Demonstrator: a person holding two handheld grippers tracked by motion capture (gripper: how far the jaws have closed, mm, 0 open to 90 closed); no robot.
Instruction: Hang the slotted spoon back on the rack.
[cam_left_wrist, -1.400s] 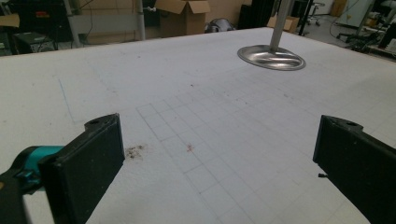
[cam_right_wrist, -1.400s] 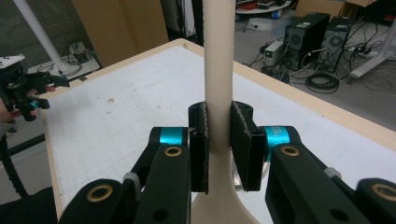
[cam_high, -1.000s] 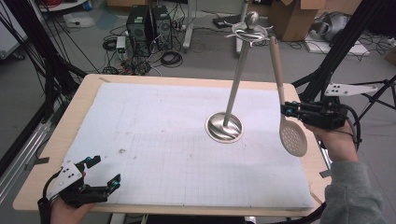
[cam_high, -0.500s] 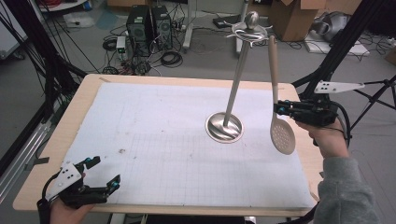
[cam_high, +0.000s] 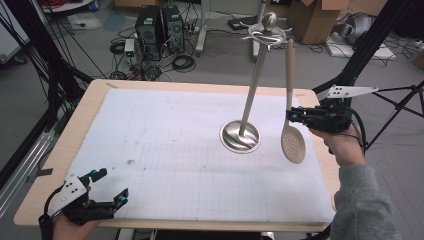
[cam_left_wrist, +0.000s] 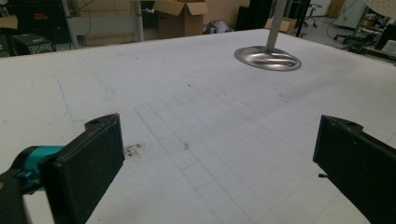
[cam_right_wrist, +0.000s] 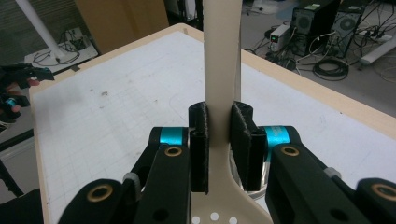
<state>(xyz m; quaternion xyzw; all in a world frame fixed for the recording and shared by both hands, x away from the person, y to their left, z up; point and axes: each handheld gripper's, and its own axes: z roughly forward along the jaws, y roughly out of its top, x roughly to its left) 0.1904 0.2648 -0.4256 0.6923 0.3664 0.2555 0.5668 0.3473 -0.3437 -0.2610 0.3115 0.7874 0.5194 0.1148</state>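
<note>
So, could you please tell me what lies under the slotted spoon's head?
Under the slotted spoon, held upright in the right hand-held gripper, is the white mat's right edge; the head covers that strip, so anything there stays unseen.

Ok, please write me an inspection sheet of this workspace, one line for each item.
Surface: white gridded mat on a wooden table, with small brown stains.
Job's things: metal stand on the mat; beige slotted spoon held upright, bowl down, in the air.
Clutter: nothing seen on the mat.
Grippers: right claw shut on the spoon's handle; left claw open, above the mat's near corner.
Cables: one trails from the right claw.
Surroundings: computer towers, floor cables, cardboard boxes.
</note>
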